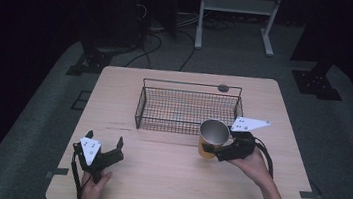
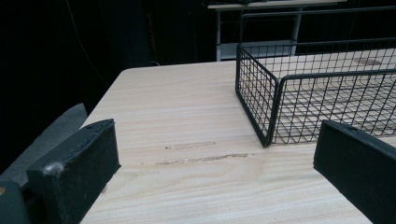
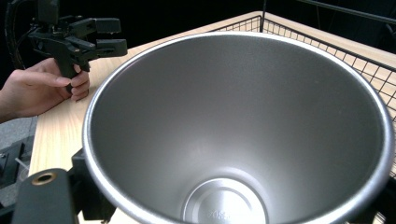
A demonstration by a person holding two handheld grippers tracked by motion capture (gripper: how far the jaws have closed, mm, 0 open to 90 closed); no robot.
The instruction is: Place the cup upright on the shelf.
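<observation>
High view first: the right gripper [image 1: 222,150] clasps a round steel cup with a yellow-orange outer wall [image 1: 212,138] by its side, jaws clamped on the cup at the near right of the black wire basket [image 1: 188,110]. The cup stands upright or nearly so, mouth up, just in front of the basket's near right corner; whether its base rests on the light wooden table [image 1: 165,179] or is lifted slightly I cannot tell. Its long axis runs vertical, and the basket lies directly beyond and to the left of it, so my judgement is that the coming move is a short lift up and forward over the near rim. The right hand is far nearer to both cup and basket. The left gripper [image 1: 103,146] sits well apart at the near left of the table, jaws spread wide with nothing between them; its own view looks along the bare tabletop toward the basket's left end [image 2: 261,100]. In the right gripper view the cup's brushed interior [image 3: 243,126] looks empty. Around the table, grey floor, trailing cables and a white metal frame [image 1: 237,16] stand in a dark room.
</observation>
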